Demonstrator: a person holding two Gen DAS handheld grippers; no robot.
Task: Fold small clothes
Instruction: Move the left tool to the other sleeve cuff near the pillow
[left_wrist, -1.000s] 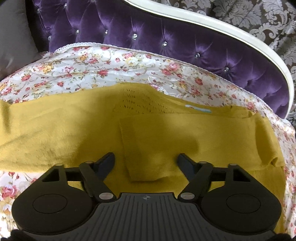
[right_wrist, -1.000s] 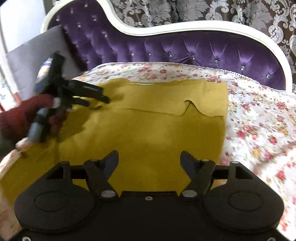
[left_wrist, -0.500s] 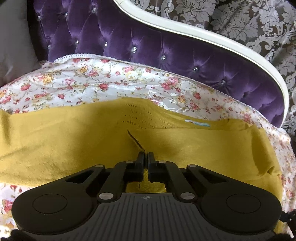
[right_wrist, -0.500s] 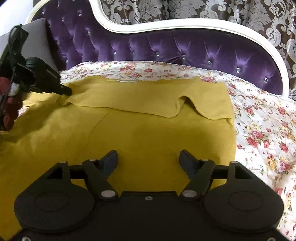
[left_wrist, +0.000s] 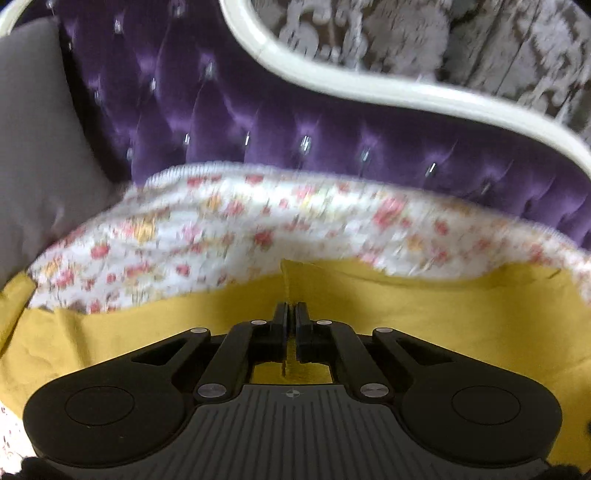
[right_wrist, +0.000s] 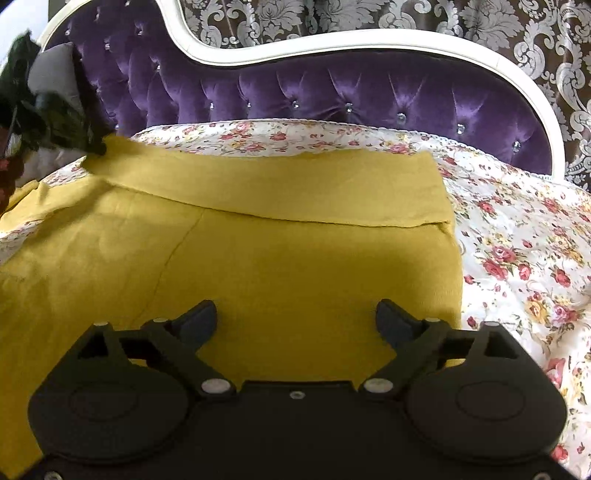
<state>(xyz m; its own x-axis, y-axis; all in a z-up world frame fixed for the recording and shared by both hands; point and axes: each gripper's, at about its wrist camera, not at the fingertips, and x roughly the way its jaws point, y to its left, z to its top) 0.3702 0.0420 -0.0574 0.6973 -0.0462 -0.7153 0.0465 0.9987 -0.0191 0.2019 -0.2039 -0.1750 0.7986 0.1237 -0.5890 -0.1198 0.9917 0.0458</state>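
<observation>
Cloth (right_wrist: 295, 258), a mustard garment, lies spread on the floral bedspread (right_wrist: 517, 229) because your left gripper (left_wrist: 290, 314) is clamped on its folded edge to stretch that strip flat, while your right gripper (right_wrist: 295, 321), jaws just widened and empty, hovers over its near part.

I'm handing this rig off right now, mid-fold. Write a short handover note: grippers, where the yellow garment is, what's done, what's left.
Left gripper: shut on a pinch of the yellow garment, at its far-left edge as the right wrist view shows it.
Right gripper: open, its jaws have just been opening; it hovers over the garment's near part, gripping nothing.
Garment: spread on the floral bedspread, in front of the purple headboard.
Done: a strip along the far edge is folded over the body.
Left: probably carry the pinched end across, then smooth and finish the folds.
</observation>
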